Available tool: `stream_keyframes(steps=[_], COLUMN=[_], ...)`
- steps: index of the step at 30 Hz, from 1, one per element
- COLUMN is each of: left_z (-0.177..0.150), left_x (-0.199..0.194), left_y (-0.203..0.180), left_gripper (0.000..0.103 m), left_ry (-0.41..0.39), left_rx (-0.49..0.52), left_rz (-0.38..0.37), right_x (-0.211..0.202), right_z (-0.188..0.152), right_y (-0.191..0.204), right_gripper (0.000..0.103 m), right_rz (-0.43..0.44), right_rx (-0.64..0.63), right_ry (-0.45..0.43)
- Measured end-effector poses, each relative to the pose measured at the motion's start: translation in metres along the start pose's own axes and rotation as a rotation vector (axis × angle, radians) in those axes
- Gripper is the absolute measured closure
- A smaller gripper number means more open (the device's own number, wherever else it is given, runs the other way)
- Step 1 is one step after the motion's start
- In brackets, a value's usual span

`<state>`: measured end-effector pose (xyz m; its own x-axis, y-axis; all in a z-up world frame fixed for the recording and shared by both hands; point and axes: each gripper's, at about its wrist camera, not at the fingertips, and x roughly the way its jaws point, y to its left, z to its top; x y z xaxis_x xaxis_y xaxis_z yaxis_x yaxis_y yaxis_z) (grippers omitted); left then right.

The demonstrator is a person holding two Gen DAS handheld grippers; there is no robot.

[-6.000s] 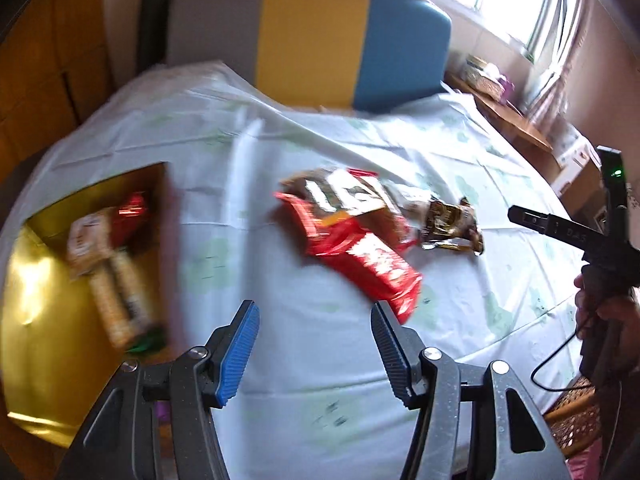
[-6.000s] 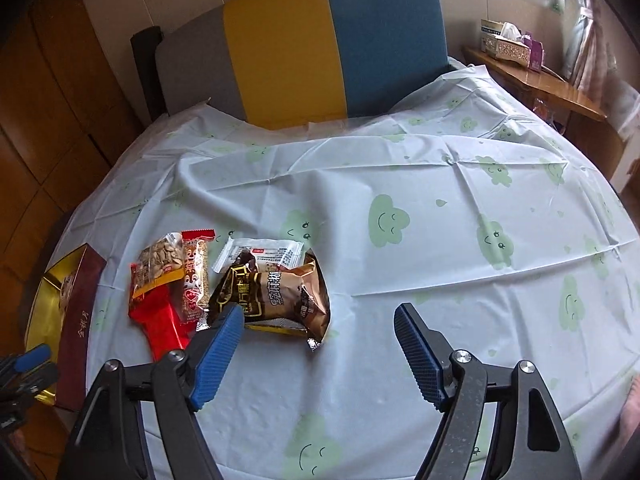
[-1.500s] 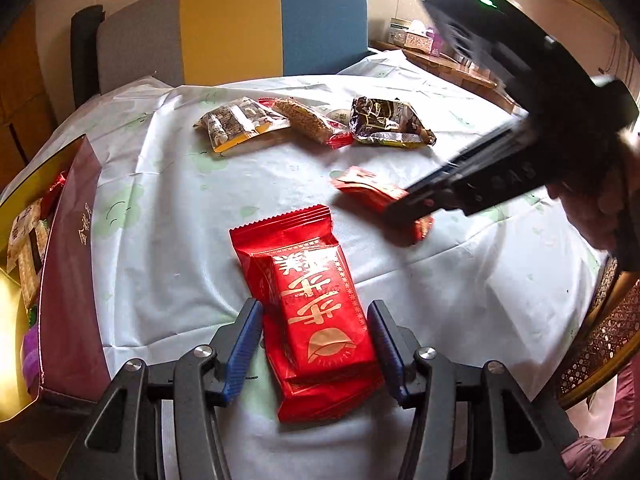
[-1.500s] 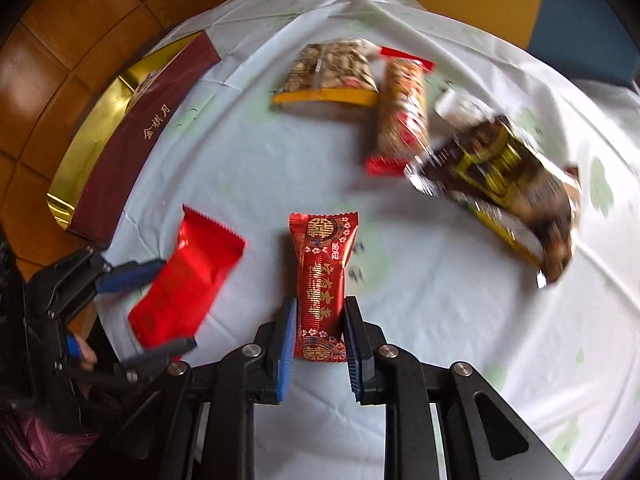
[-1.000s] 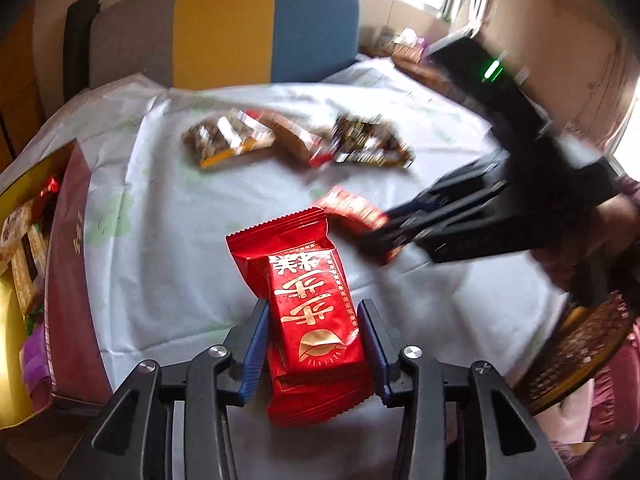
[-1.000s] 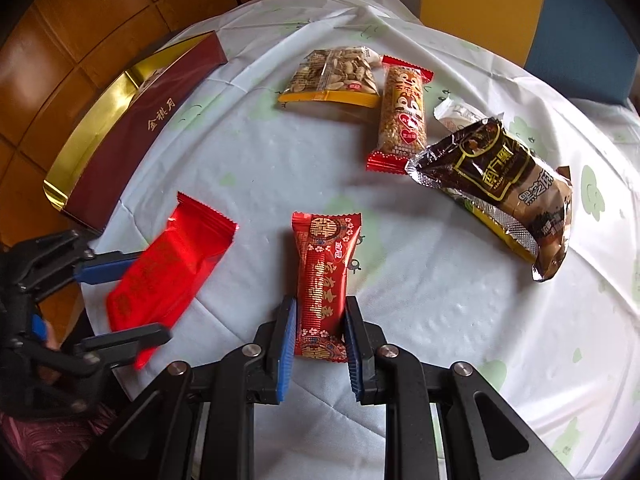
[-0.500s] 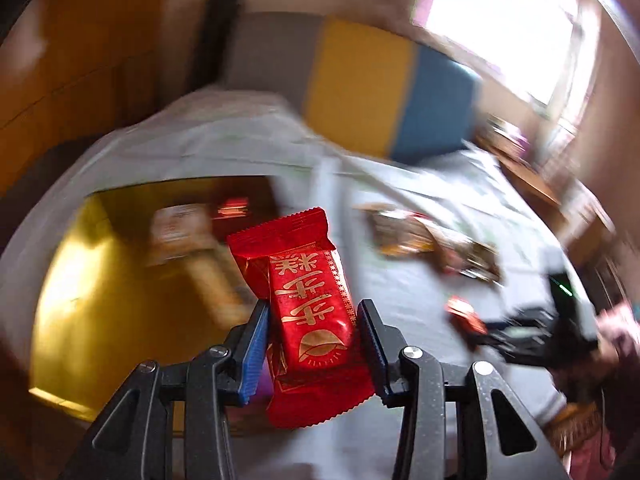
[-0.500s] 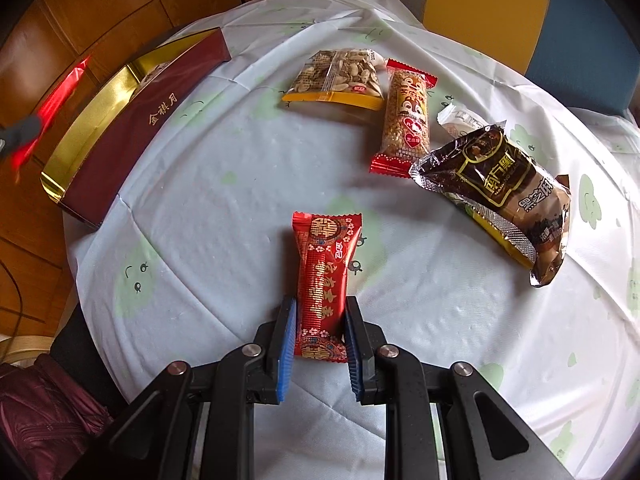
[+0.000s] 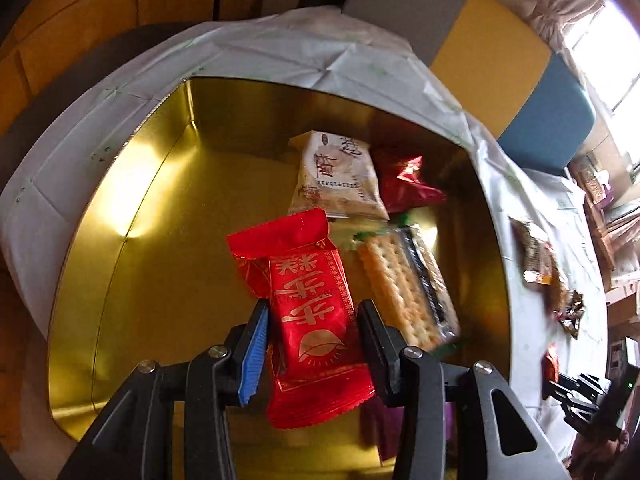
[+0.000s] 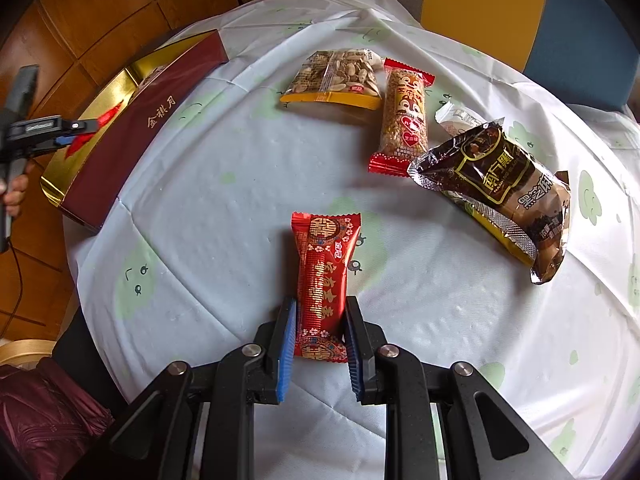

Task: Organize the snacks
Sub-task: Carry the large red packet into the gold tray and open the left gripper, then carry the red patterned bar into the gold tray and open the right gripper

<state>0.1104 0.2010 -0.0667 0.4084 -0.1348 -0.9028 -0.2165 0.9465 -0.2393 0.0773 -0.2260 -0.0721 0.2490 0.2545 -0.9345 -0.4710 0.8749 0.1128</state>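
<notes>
Red snack packet (image 9: 310,304): clamped between the pads of my left gripper (image 9: 312,344), long axis running straight out along the fingers, crimped far end pointing away from me, printed face up; it hangs over the open gold tin (image 9: 160,208), not touching the floor of it. Inside the tin, toward its far right corner: a white packet (image 9: 338,176), a dark red foil packet (image 9: 404,184) just beside it, and a cracker pack (image 9: 404,284) lying lengthwise nearer me, close to the right of my held packet. Patterned red bar (image 10: 324,276): gripped at its near end by my right gripper (image 10: 320,336), pads pressed on both long edges, long axis pointing away along the fingers, lying flat on the pale tablecloth (image 10: 224,184). Beyond it on the cloth: a peanut packet (image 10: 336,76), a red-ended cereal bar (image 10: 402,116) lengthwise beside it, and a brown pouch (image 10: 500,192) angled at the right, resting partly over a small white wrapper (image 10: 456,116). The tin sits at the table's left edge, its maroon side facing the cloth.
</notes>
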Motion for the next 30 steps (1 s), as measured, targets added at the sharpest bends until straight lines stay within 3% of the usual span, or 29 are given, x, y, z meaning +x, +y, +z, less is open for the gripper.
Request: stream_keyframes(steps=[9, 14, 24, 30], left_z=[0.012, 0.009, -0.017, -0.035], left_x=[0.018, 0.015, -0.049, -0.067], left_y=[0.006, 0.01, -0.004, -0.015], left_gripper=[0.054, 0.053, 0.053, 0.053], left_ry=[0.051, 0.04, -0.181, -0.239], left_rx=[-0.016, -0.014, 0.027, 0.059], left_rz=[0.041, 0.055, 0.179, 0.194], right_x=[0.0, 0.0, 0.0, 0.0], right_z=[0.0, 0.0, 0.0, 0.0], right_y=[0.0, 0.001, 0.003, 0.004], right_gripper=[0.08, 0.08, 0.079, 0.079], right_rz=[-0.002, -0.007, -0.018, -0.035], right_rx=[-0.001, -0.007, -0.017, -0.022], right_ry=[0.0, -0.001, -0.004, -0.007])
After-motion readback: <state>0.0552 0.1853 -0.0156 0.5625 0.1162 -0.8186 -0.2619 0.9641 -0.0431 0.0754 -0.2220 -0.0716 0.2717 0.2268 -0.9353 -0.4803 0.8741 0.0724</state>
